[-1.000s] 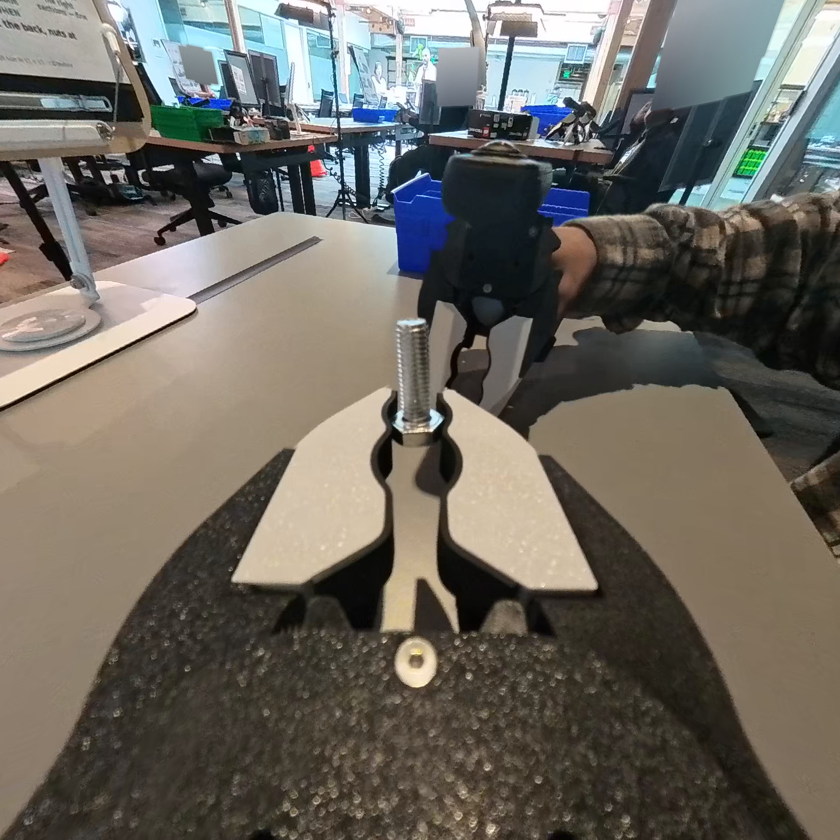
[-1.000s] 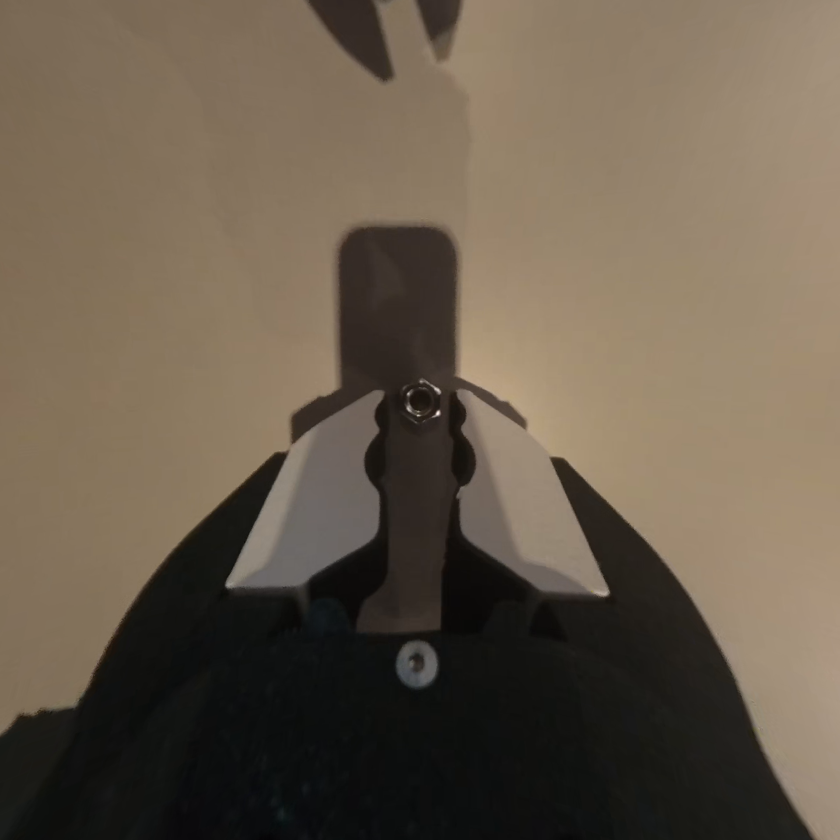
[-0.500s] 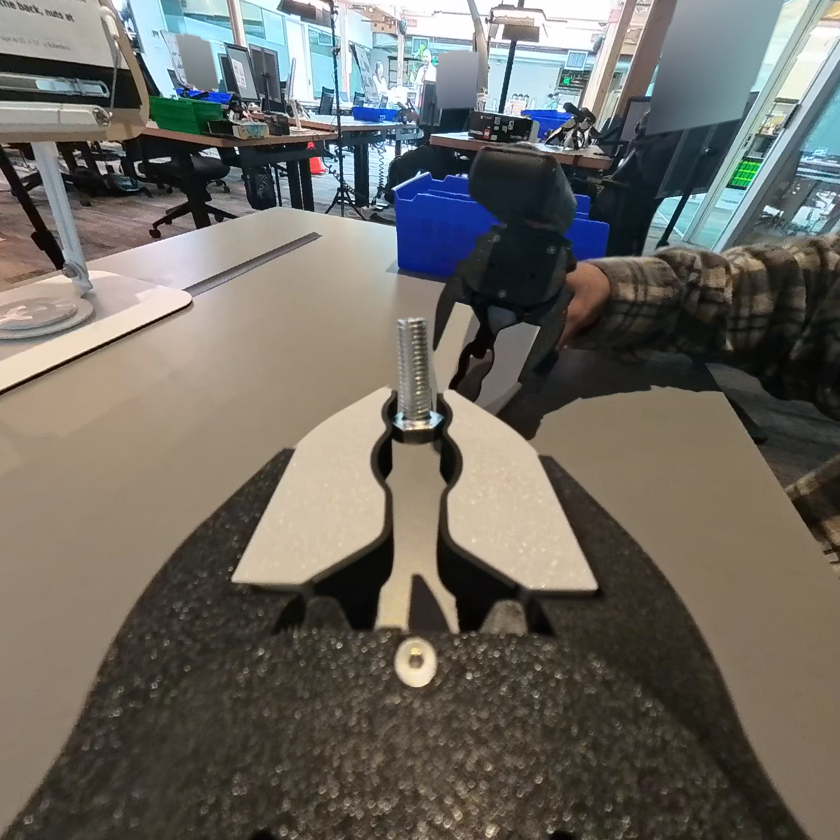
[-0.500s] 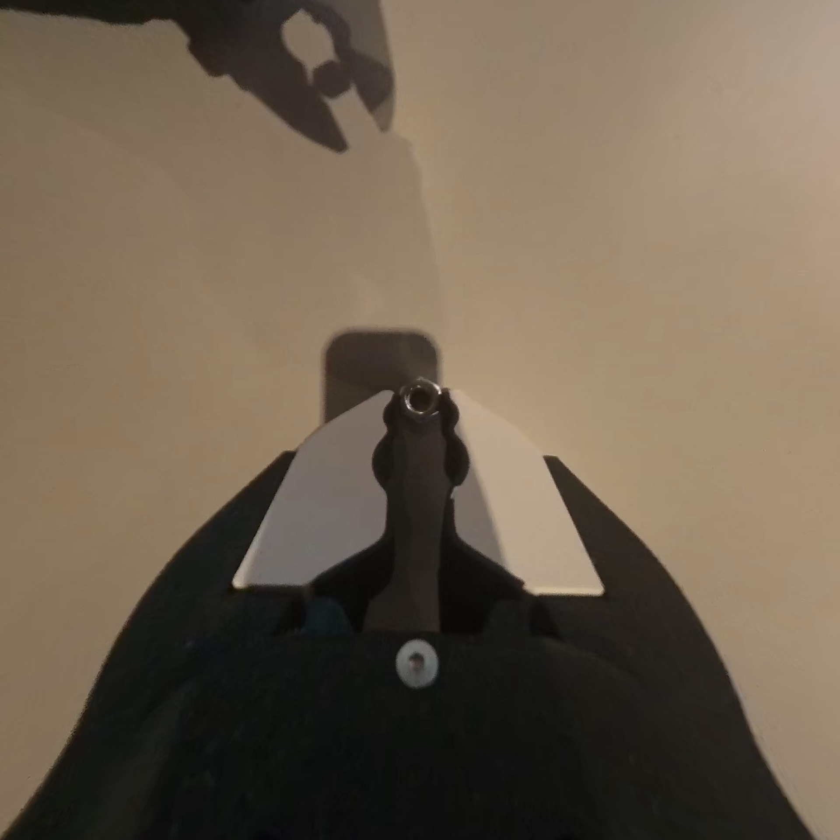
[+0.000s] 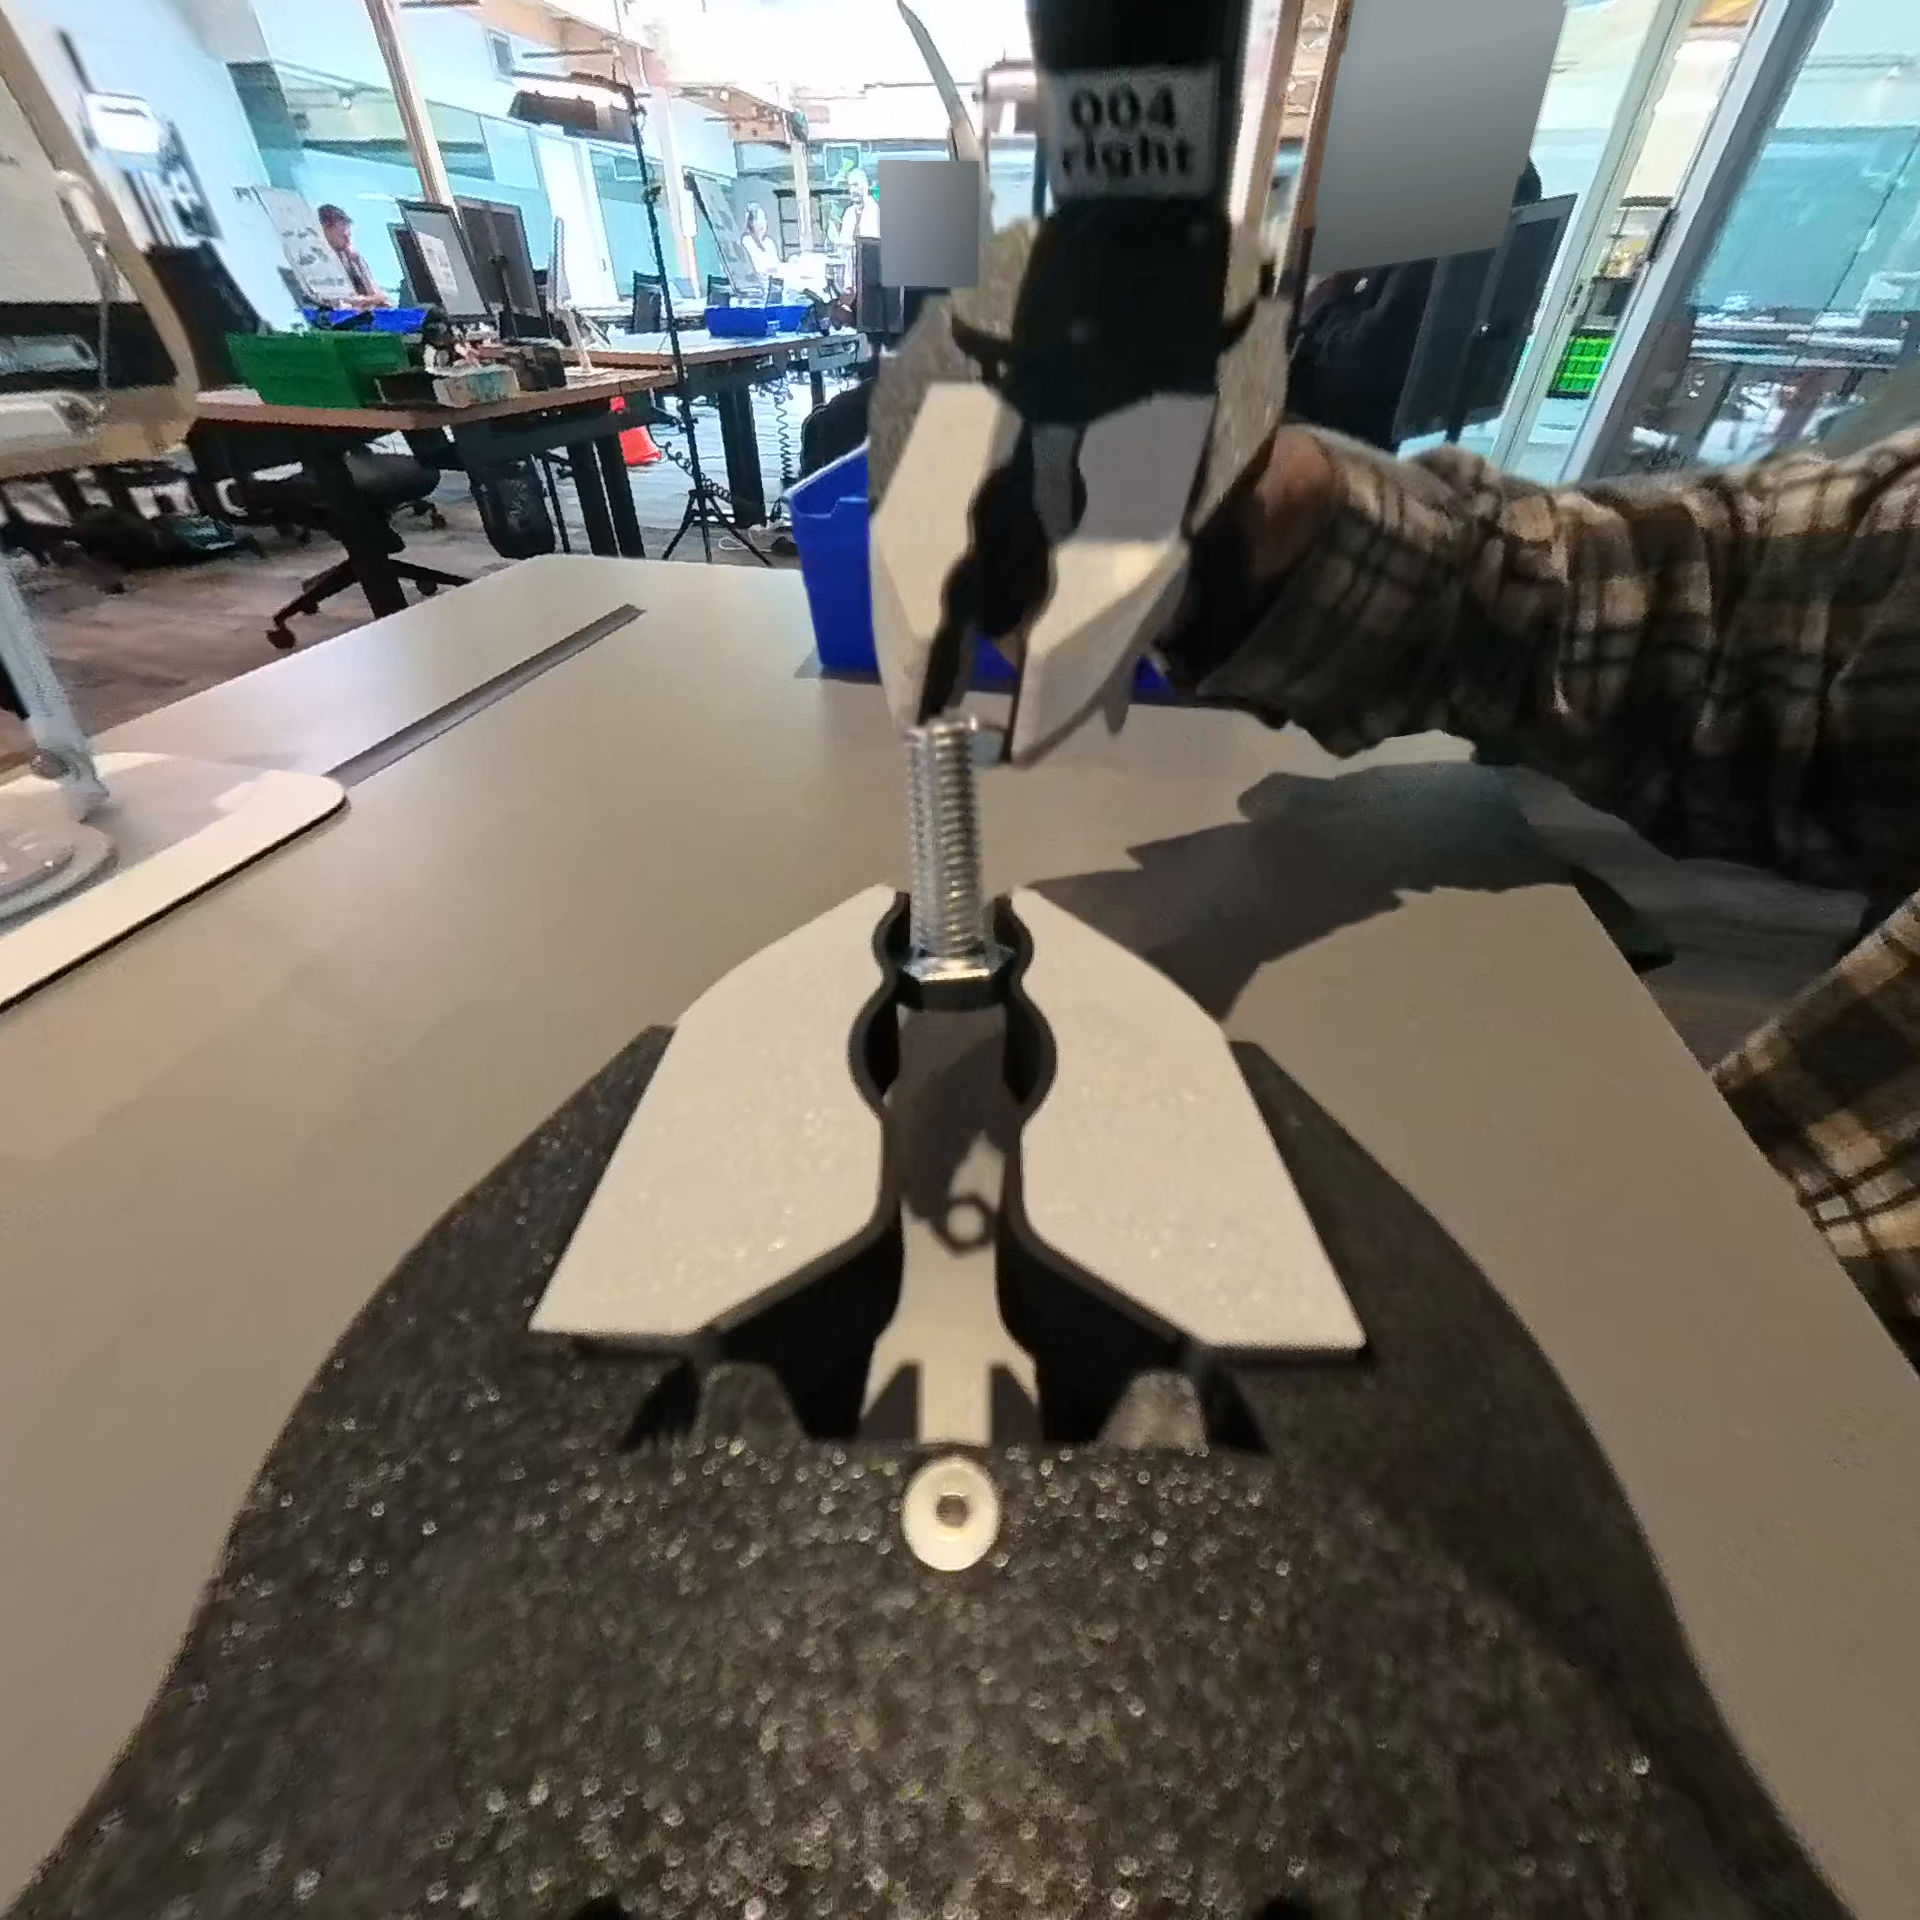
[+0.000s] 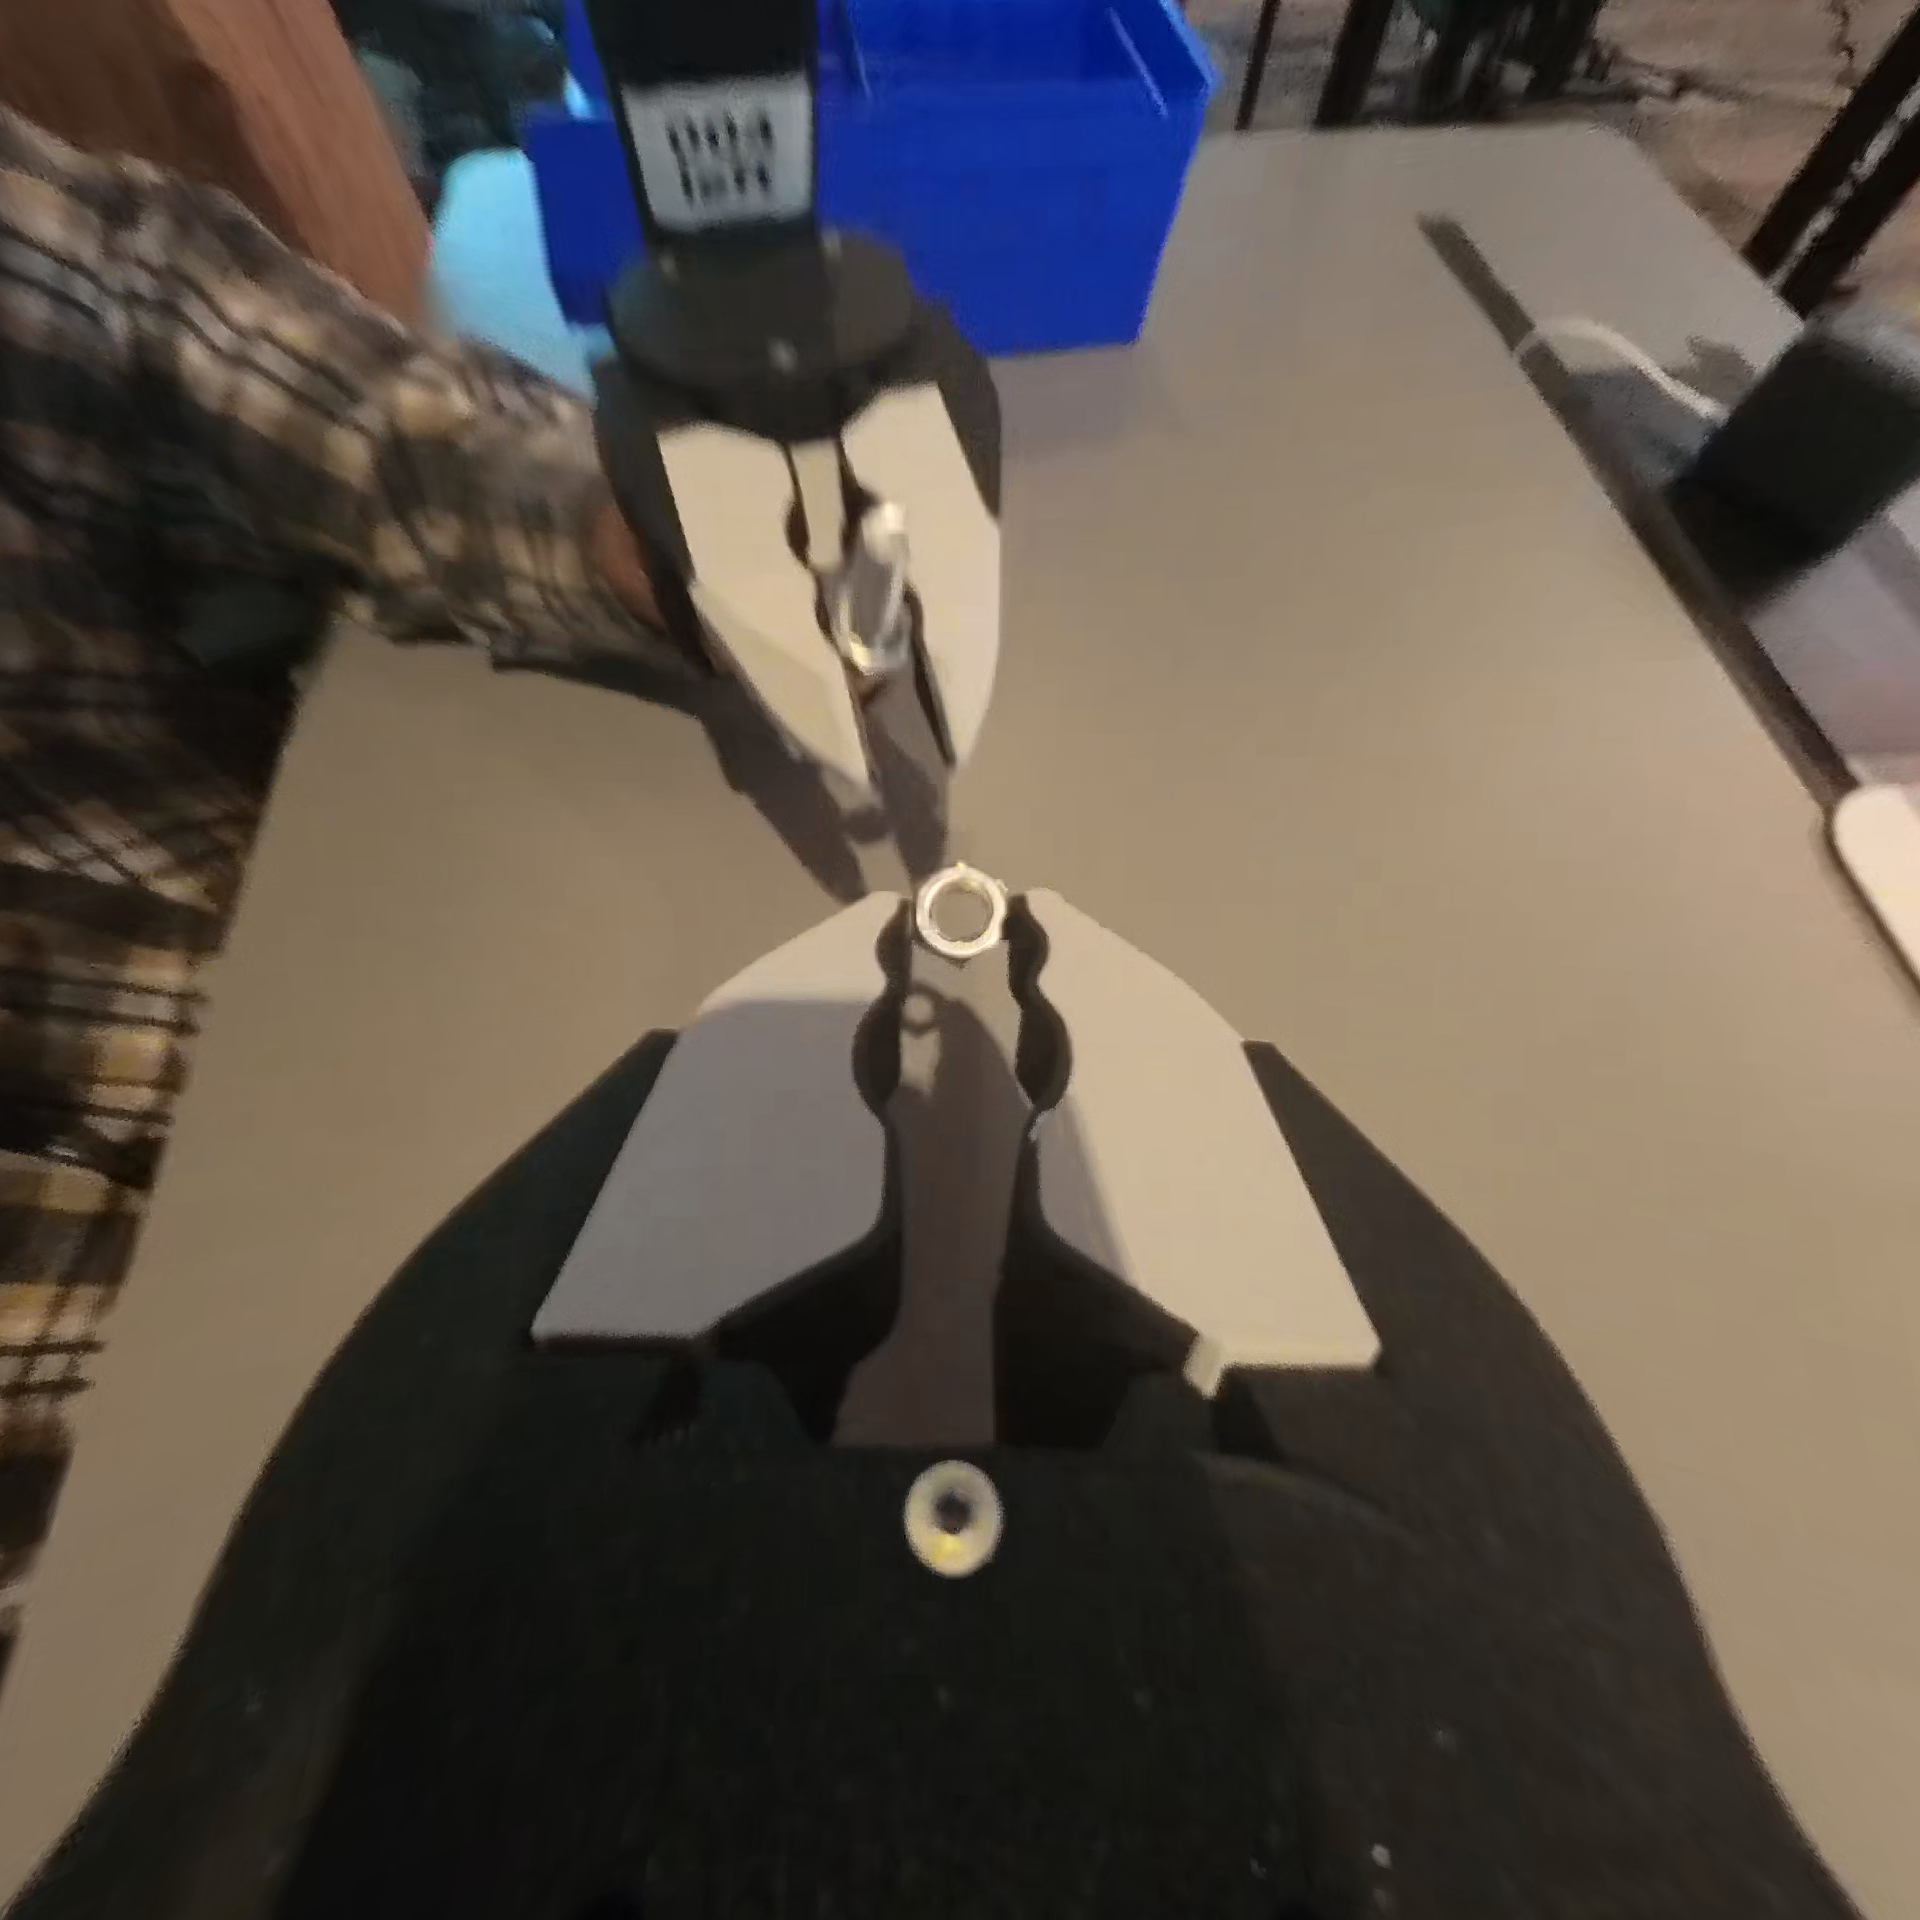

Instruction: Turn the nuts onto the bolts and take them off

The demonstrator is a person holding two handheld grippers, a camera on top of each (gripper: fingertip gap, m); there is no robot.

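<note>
Silver bolt (image 5: 943,831) stands upright, its hex head clenched in the left gripper (image 5: 948,961) above the grey table (image 5: 416,935). Over its threaded tip, the right gripper (image 6: 961,925) pinches a nut (image 6: 959,921), tilted down, just beside the thread's top.

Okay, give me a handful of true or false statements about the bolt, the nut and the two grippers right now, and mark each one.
1. The left gripper holds the bolt by its head, thread pointing up. True.
2. The nut lies on the table. False: the right gripper holds it at its fingertips.
3. The nut is halfway down the thread. False: it is at the bolt's top end, beside the tip.
4. A blue bin stands at the table's far edge. True.
5. The right gripper is wide open. False: it is shut on the nut.
</note>
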